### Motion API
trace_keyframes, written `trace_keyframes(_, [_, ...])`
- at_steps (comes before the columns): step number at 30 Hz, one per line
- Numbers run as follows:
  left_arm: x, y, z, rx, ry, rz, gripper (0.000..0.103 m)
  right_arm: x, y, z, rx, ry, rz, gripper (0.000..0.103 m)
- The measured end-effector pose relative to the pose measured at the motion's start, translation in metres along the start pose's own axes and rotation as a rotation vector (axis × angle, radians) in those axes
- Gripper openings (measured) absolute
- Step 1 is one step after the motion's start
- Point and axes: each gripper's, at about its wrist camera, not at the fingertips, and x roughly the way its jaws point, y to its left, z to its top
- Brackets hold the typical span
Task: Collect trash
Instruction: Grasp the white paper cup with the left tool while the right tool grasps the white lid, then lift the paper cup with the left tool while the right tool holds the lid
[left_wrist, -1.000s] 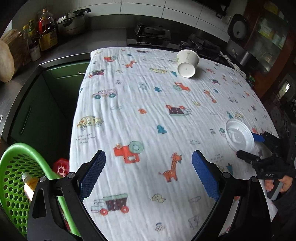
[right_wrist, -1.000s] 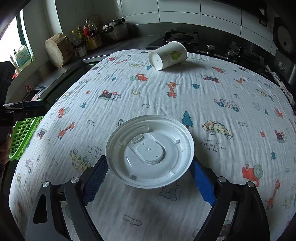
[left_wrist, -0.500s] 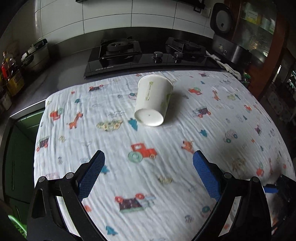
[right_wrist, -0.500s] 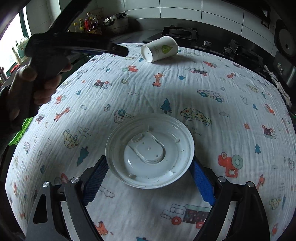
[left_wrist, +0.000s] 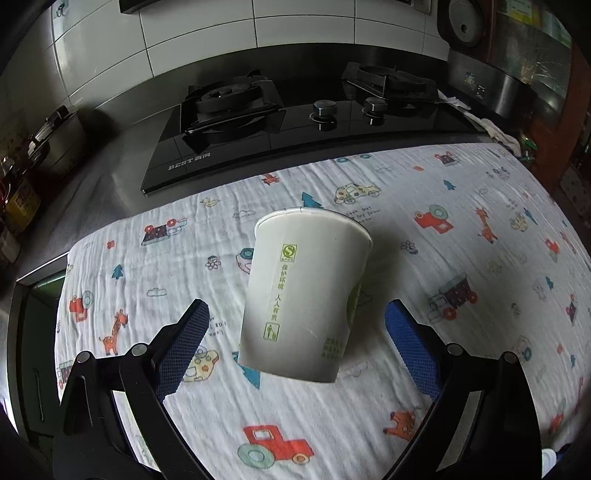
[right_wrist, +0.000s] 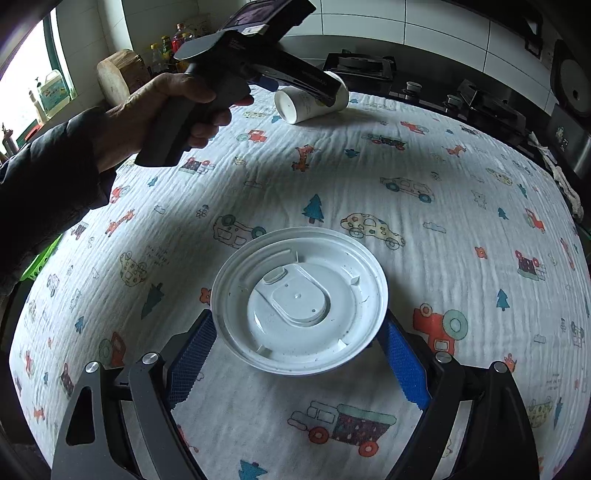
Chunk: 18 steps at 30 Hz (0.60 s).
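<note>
- Centrally, a white paper cup with green print (left_wrist: 306, 295) lies on its side on the counter, its base toward the left wrist camera and its open mouth toward the stove; in the right wrist view it sits at the far edge of the cloth (right_wrist: 310, 103).
- Its green print shows an "S" logo in a square, a column of Chinese characters and a small pictogram of a figure; the characters are too small to read surely.
- The left gripper (left_wrist: 297, 343) has its blue-padded fingers (left_wrist: 183, 350) spread apart on either side of the cup, not touching it.
- A round white plastic lid (right_wrist: 299, 301) is clamped by its rim between the blue fingers (right_wrist: 404, 363) of the right gripper (right_wrist: 297, 354), above the cloth.
- A white crinkled cloth printed with cars, giraffes and trees (left_wrist: 461, 332) covers the counter; one car print reads "LOOK OUT".
- Behind stands a black glass gas stove marked "BEST" (left_wrist: 295, 125).
- A hand in a dark sleeve (right_wrist: 147, 114) holds the left gripper's handle.
</note>
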Motion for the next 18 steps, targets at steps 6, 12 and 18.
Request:
trace_keyframes(6, [0.016, -0.004, 0.005, 0.007, 0.009, 0.027, 0.092, 0.003, -0.002, -0.001, 0.005, 0.008, 0.000, 0.084])
trace_keyframes(12, [0.023, -0.008, 0.001, 0.026, 0.029, 0.000, 0.063, 0.003, -0.002, -0.002, 0.014, 0.009, -0.006, 0.084])
trace_keyframes(18, [0.003, -0.003, -0.009, 0.014, -0.023, 0.005, 0.062, -0.001, 0.003, -0.002, 0.021, -0.002, -0.007, 0.084])
